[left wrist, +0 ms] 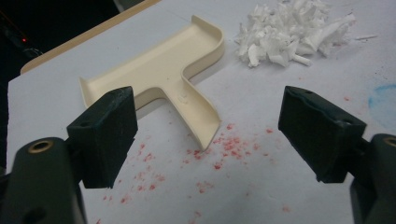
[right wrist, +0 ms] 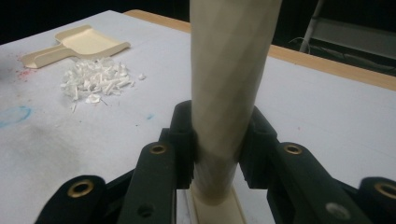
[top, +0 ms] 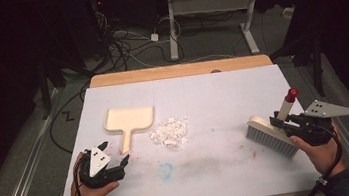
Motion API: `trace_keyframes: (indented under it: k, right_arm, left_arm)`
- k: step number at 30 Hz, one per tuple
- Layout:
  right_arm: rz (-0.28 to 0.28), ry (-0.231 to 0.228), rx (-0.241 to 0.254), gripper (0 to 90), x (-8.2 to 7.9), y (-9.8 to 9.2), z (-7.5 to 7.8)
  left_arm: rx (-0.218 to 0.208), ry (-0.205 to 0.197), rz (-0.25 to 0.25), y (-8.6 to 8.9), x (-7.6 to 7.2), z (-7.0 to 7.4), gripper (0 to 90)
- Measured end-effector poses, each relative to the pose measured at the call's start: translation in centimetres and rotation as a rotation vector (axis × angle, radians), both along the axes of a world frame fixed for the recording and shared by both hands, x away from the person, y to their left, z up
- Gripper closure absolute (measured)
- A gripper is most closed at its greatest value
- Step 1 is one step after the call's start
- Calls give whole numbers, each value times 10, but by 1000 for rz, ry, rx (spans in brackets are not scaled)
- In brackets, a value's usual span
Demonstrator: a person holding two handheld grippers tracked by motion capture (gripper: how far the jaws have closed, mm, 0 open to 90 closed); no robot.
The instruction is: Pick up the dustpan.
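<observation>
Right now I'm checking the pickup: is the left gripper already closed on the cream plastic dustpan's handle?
No: the left gripper has its jaws wide apart, and the cream plastic dustpan lies on the table beyond them, untouched.

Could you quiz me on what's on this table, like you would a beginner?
1. True or false: the right tongs are clamped on the brush handle.
2. What lies between the dustpan and the brush? A) white scraps B) a cup C) a sponge
3. Are the left tongs open or shut?

Key: 1 true; 2 A; 3 open, with nothing between them, pointed at the dustpan's handle.
</observation>
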State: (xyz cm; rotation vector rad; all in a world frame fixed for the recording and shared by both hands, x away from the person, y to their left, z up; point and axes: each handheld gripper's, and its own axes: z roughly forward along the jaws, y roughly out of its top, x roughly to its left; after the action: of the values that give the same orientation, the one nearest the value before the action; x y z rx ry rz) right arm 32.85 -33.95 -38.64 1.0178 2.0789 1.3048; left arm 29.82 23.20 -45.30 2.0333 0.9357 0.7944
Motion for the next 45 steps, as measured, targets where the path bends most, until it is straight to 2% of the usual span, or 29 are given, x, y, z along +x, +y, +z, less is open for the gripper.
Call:
trace_keyframes:
  k: [10, 14, 16, 18, 21, 24, 25, 26, 29, 31, 34, 40, 42, 45]
  right_arm:
    - [-16, -5, -6, 710, -1, -3, 2]
    - [-25, -8, -7, 710, -1, -4, 3]
    - [-24, 0, -9, 710, -1, -4, 1]
    - [-24, 3, -12, 710, -1, -3, 1]
    - [-20, -1, -17, 710, -1, -2, 1]
    - [-21, 6, -15, 710, 0, -1, 0]
    - [-23, 10, -17, 710, 1, -2, 0]
    - [-23, 10, -17, 710, 1, -2, 0]
    - [-24, 12, -21, 710, 1, -2, 0]
    - [-27, 10, -19, 710, 3, -2, 0]
    - [-33, 13, -18, 710, 3, -1, 0]
    - [-31, 13, -17, 710, 3, -1, 0]
    - [-33, 13, -16, 710, 3, -1, 0]
    - [-38, 10, -10, 710, 3, -2, 0]
  left_arm:
    - [2, 4, 9, -1, 2, -2, 195]
    - [33, 7, -1, -1, 1, -3, 198]
    - [28, 20, 12, 0, 2, -3, 198]
    - [39, 40, 57, 1, 3, -2, 197]
    - [31, 76, 118, 3, 4, 1, 205]
    - [-21, 105, 142, 6, 6, 2, 212]
    - [-42, 138, 170, 6, 10, 2, 214]
    - [-42, 138, 170, 6, 10, 2, 214]
    - [-24, 185, 203, 2, 17, 0, 214]
    - [-46, 235, 211, 0, 26, -1, 210]
    - [-54, 275, 230, -6, 41, -4, 215]
    - [-37, 352, 243, -22, 72, -15, 220]
    - [-14, 367, 260, -26, 80, -20, 236]
    - [-43, 368, 250, -27, 87, -23, 241]
